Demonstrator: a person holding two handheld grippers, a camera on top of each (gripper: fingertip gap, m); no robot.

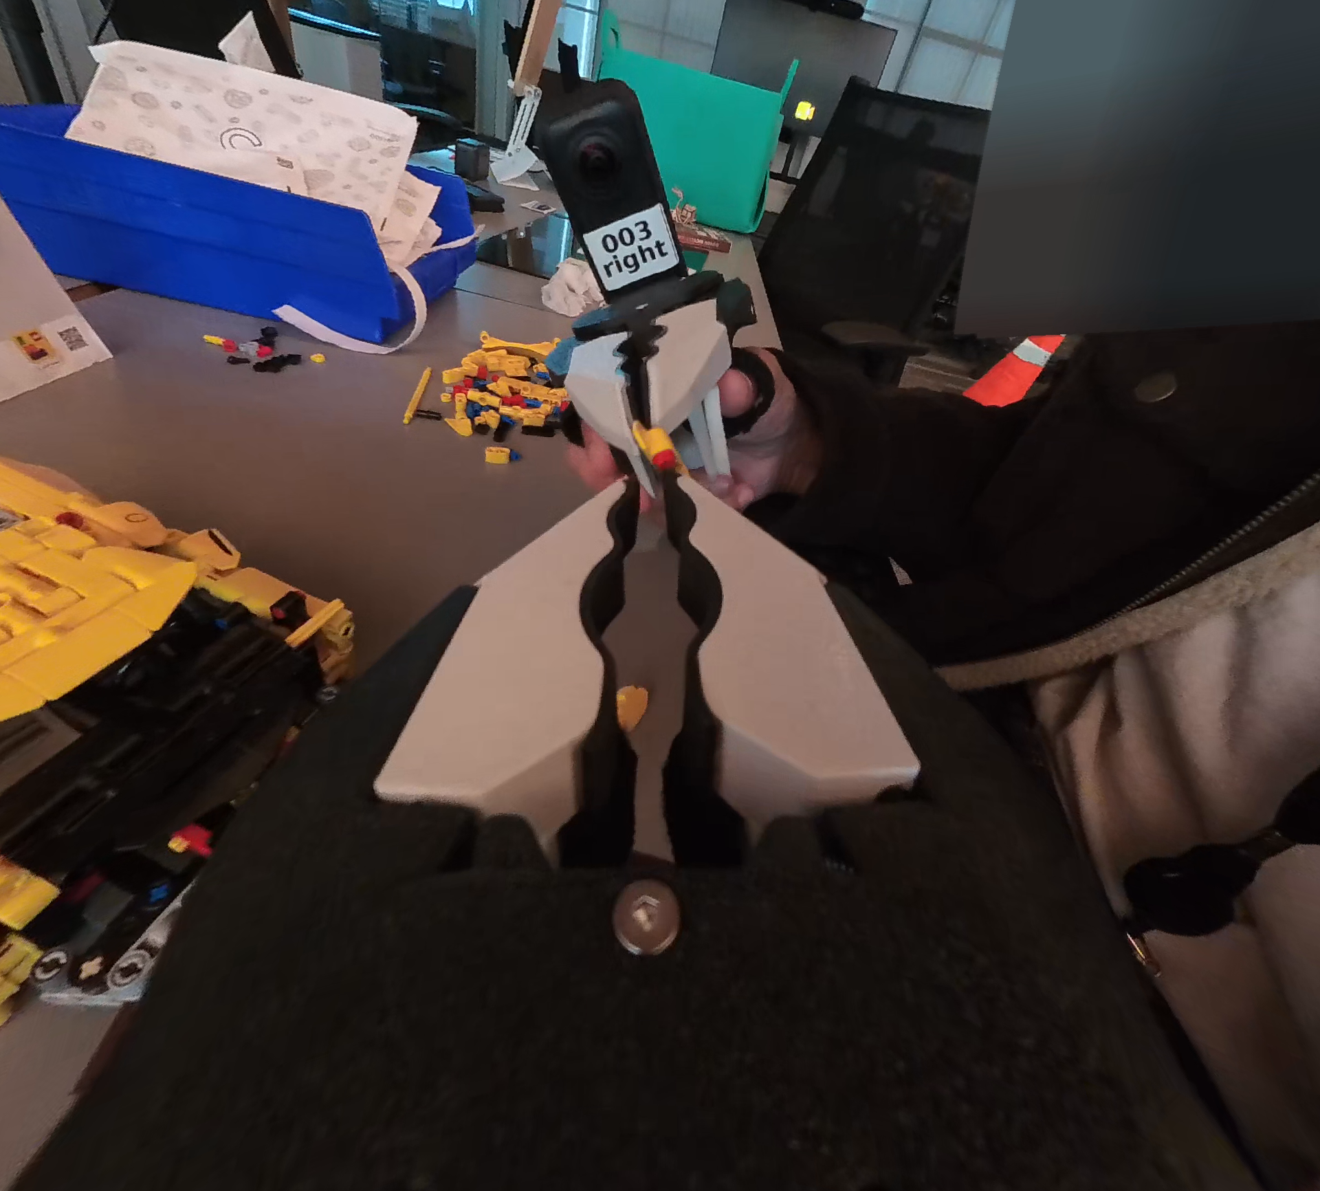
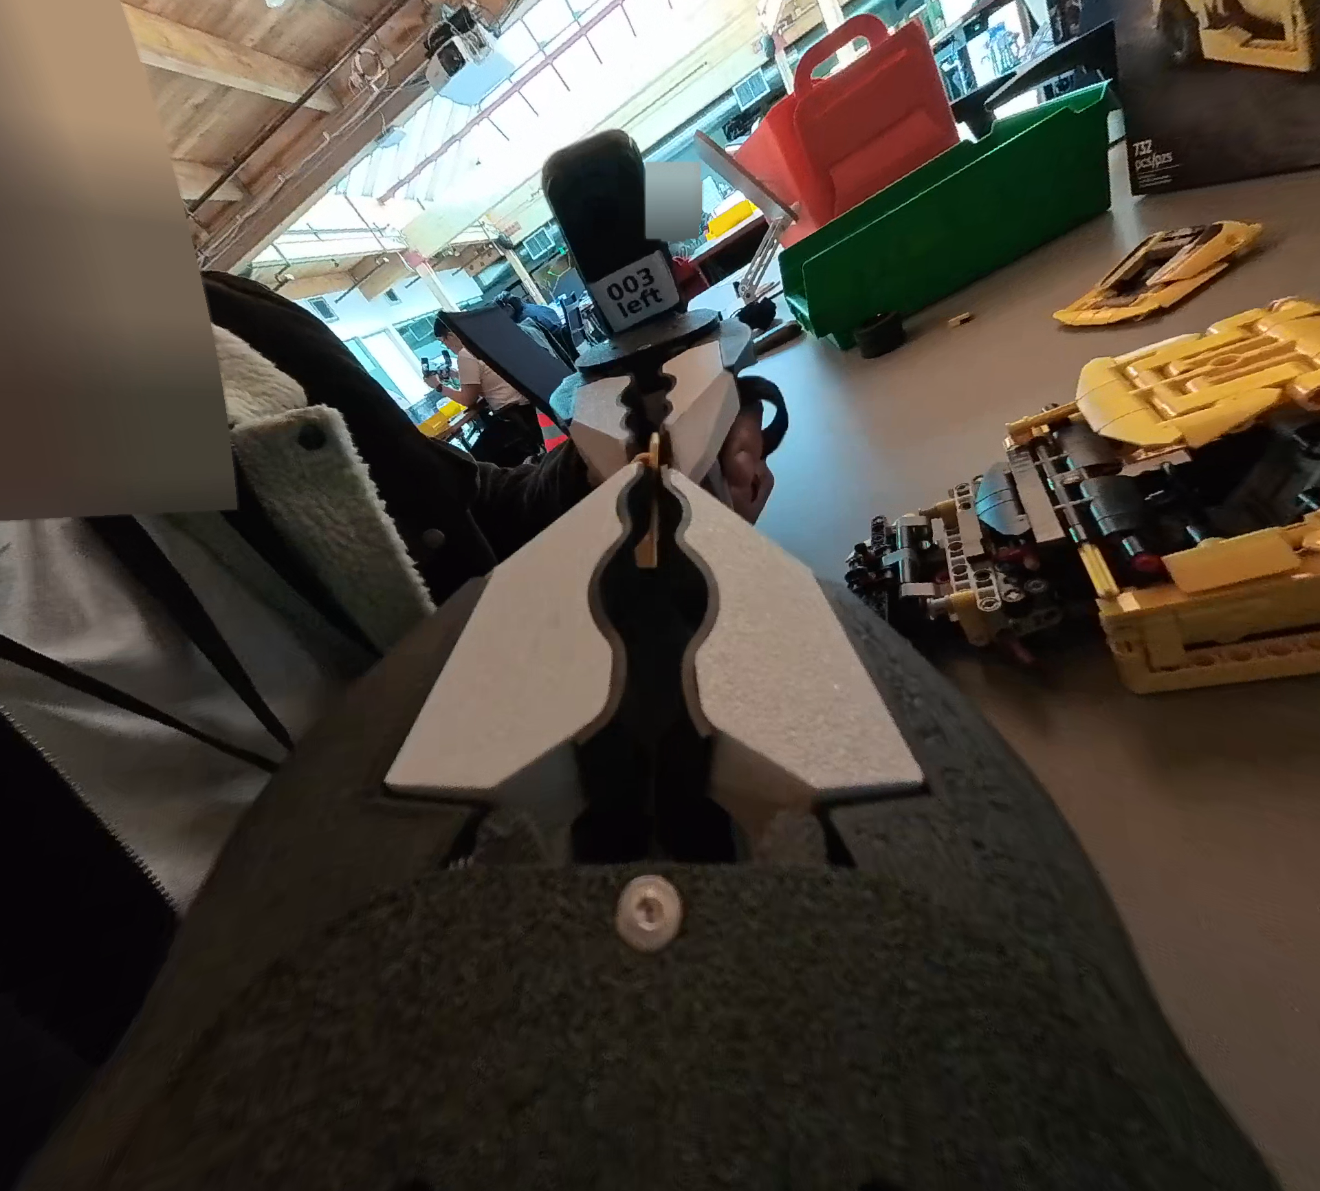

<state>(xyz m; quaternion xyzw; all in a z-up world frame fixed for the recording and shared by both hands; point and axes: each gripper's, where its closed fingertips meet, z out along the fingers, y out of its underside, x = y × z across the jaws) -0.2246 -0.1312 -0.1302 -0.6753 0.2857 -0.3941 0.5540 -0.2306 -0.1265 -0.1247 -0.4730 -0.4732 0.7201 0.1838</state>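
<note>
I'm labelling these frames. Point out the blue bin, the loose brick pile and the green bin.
blue bin (image 1: 214,242), left wrist view, front wall.
loose brick pile (image 1: 500,392), left wrist view, pile's middle.
green bin (image 2: 950,249), right wrist view, side wall.

A grey table (image 1: 300,485) carries a heap of small yellow, red, blue and black building pieces (image 1: 500,396), with a smaller scatter (image 1: 261,353) near a blue bin (image 1: 200,221) stuffed with printed paper. A half-built yellow and black model car (image 2: 1114,506) lies at the near edge, and a separate yellow panel (image 2: 1157,281) sits farther off. A green bin (image 2: 950,242) and a product box (image 2: 1214,28) stand behind.
</note>
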